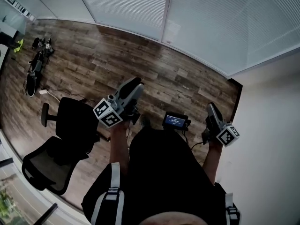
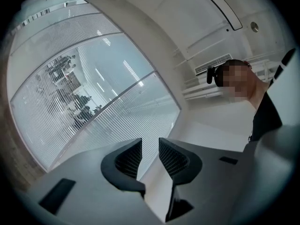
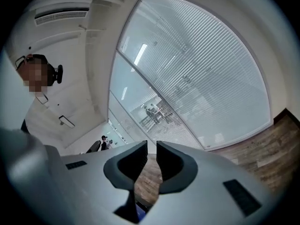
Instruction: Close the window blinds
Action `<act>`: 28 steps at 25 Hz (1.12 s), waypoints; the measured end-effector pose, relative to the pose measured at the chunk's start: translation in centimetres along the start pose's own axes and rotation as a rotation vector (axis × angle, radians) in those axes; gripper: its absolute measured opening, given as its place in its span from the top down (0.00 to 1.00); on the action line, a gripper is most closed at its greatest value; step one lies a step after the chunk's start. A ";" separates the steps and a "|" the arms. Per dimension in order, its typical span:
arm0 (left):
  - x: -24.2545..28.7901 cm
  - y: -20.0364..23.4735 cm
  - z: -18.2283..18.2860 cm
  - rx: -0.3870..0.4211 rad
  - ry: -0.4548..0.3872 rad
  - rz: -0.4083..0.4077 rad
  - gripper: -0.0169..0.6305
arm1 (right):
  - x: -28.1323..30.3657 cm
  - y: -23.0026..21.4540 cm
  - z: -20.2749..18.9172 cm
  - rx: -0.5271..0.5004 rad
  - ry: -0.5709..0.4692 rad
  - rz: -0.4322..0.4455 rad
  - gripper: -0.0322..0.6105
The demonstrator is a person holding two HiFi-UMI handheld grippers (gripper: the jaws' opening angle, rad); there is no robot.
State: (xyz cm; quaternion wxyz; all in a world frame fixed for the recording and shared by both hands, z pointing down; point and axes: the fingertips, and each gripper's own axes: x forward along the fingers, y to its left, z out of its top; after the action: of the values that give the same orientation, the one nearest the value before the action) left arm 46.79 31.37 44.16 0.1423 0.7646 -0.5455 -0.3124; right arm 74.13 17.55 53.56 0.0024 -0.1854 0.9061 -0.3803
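White blinds at twelve o'clock, not yet closed. Left gripper and right gripper stand narrowly parted, empty. Approach stage, apparently; next move requires locating their control.

A person stands on a brown wood floor. The left gripper and the right gripper both point at the white window blinds at twelve o'clock. A small screen sits between the grippers. A black chair stands at eight o'clock. Black things lie at ten o'clock.
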 end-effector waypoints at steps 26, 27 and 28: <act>-16.1 16.5 15.1 0.084 -0.287 0.372 0.79 | 31.7 5.1 -4.3 -0.021 0.285 0.189 0.85; -16.6 17.5 16.1 0.097 -0.302 0.393 0.80 | 34.3 5.5 -4.6 -0.023 0.303 0.212 0.85; -17.1 18.5 17.1 0.109 -0.317 0.414 0.81 | 37.0 5.9 -4.9 -0.023 0.323 0.234 0.85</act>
State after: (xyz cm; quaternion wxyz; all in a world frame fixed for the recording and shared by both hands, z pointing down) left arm 18.58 42.50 46.97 0.0748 0.5848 -0.7218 -0.3627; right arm 36.99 12.26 58.05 -0.1008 -0.0156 0.9143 -0.3919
